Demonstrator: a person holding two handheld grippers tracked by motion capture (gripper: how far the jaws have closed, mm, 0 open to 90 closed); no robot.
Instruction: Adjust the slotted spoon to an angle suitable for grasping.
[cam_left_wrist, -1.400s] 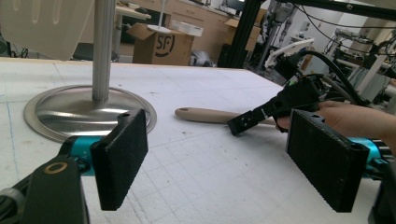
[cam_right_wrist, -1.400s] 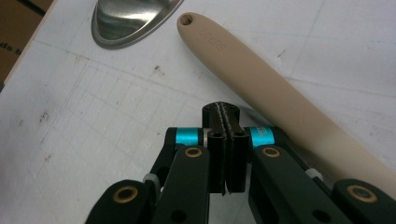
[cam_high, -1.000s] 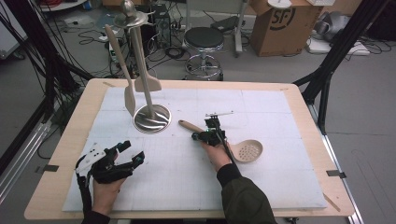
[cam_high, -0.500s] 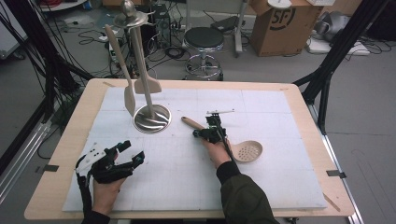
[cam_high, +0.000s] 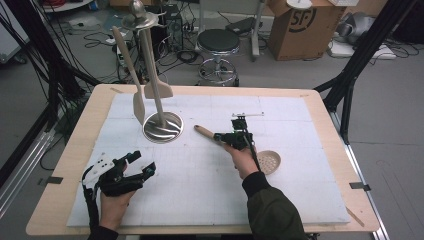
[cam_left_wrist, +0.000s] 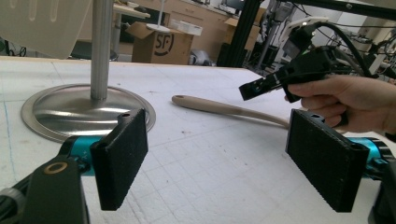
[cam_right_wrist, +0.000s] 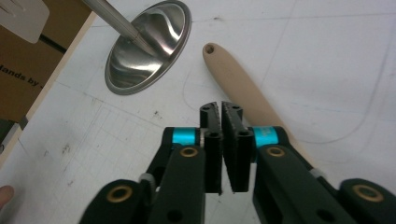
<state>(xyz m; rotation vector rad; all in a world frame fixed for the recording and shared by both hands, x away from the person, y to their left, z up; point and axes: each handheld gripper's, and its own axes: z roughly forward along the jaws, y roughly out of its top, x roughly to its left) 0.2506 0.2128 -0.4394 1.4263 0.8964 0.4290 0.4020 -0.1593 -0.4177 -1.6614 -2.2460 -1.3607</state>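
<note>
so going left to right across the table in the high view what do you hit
left gripper → wooden spatula hanging off the stand → steel stand base → slotted spoon's handle end → right gripper → slotted spoon's bowl

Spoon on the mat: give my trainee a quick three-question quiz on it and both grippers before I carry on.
1. True or false: the spoon hangs on the metal stand.
2. The left gripper has its jaws: A) shut on the spoon; B) wide open and empty; C) shut on the stand's pole.
3. What is between the jaws of the right gripper?

Key
1. False: the spoon lies on the white mat, beside the stand.
2. B.
3. Nothing. The jaws have just been opening and stand a narrow gap apart, with the spoon's handle on the mat beyond them.
</note>
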